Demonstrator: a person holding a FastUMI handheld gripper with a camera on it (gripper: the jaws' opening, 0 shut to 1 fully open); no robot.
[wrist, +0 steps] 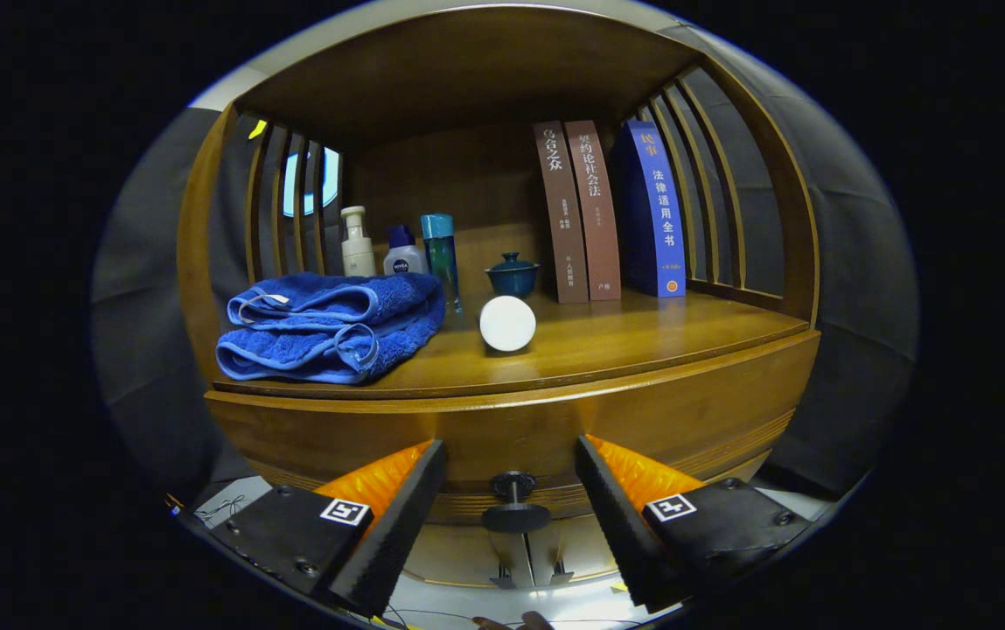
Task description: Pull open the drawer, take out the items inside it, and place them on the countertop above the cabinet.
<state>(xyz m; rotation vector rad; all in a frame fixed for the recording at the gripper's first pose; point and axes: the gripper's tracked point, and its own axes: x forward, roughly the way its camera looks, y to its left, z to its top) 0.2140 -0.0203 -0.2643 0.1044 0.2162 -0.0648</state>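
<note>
Facing the cabinet front level-on, gripper [511, 516] spread wide, holding nothing; drawer knob [514, 503] sits between the fingers, untouched. Drawer [686, 420] closed beneath countertop [642, 337] with folded towel [327, 328].

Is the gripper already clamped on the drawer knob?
No, the gripper is open, its fingers standing apart on either side of the drawer knob.

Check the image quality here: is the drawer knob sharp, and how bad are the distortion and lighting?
Gripper view: strong fisheye bowing curves the countertop edge and side slats; the drawer knob is reasonably sharp between the open tool fingers. Gripper view: warm light covers the shelf, with the towel, white cylinder and books evenly lit; the cabinet's surroundings fall dark, and there is little glare.
</note>
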